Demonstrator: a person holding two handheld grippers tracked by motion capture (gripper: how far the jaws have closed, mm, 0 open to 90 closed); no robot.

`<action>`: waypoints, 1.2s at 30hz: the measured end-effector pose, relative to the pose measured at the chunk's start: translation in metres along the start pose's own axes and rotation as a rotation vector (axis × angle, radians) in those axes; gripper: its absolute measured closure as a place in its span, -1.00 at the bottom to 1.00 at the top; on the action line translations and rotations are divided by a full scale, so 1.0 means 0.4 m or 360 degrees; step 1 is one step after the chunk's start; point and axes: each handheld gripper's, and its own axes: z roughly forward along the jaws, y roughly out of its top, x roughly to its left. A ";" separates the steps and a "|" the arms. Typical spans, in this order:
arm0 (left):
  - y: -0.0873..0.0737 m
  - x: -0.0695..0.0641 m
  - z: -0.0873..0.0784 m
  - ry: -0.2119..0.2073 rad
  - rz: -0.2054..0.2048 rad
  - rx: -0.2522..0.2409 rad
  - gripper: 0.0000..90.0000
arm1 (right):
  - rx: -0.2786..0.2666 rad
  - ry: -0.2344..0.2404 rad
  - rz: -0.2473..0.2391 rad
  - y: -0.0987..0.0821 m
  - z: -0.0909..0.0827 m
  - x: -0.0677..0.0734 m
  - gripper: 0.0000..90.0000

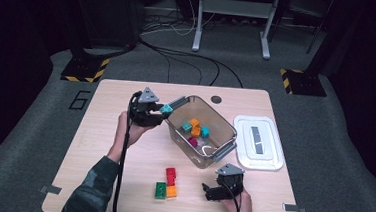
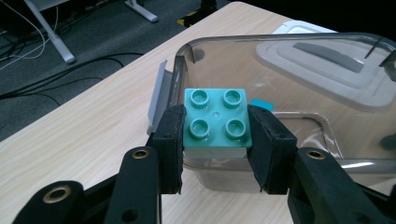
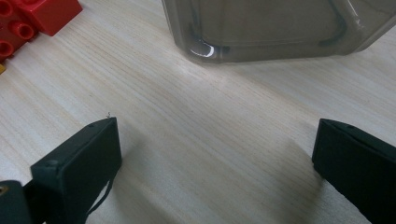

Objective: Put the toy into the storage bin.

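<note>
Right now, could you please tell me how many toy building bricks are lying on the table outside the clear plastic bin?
3: a red brick, a green brick and an orange brick, clustered together on the wooden table near its front edge, below the bin. None looks hidden.

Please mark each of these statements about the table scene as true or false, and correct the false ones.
1. The left claw holds a teal brick at the rim of the clear bin. True.
2. The right claw is closed on a red brick. False: its jaws stand wide apart over bare table, with nothing between them.
3. The white lid sits on the bin. False: it lies on the table beside the bin, on the side away from the left claw.
4. Several bricks already lie inside the bin. True: orange, teal and magenta ones show in the high view.
5. A green brick lies on the table outside the bin. True.
</note>
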 end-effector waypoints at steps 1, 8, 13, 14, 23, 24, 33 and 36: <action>0.003 0.001 0.006 0.0000 -0.0007 0.0007 0.30 | 0.0000 0.0000 -0.0002 0.000 0.000 0.000 -0.99; 0.017 0.008 0.043 -0.0020 -0.0025 0.0031 0.30 | 0.0000 -0.0002 -0.0001 0.000 0.000 0.000 -0.99; 0.022 0.011 0.074 -0.0032 -0.0019 0.0086 0.30 | -0.0001 -0.0001 -0.0003 0.000 0.000 0.000 -0.99; 0.022 0.011 0.082 -0.0039 -0.0019 0.0095 0.30 | -0.0001 -0.0003 0.0011 0.000 0.000 0.001 -0.99; 0.027 0.005 0.137 -0.0081 -0.0028 0.0180 0.30 | -0.0001 0.0000 -0.0002 0.000 0.000 0.000 -0.99; 0.028 0.005 0.143 -0.0085 -0.0021 0.0194 0.30 | -0.0001 0.0000 -0.0002 0.000 0.000 0.000 -0.99; 0.025 0.004 0.177 -0.0086 -0.0026 0.0258 0.27 | 0.0001 0.0001 0.0003 0.000 -0.001 0.000 -0.98; 0.025 0.006 0.172 -0.0096 -0.0060 0.0264 0.03 | 0.0000 0.0001 0.0004 0.000 0.000 0.000 -0.98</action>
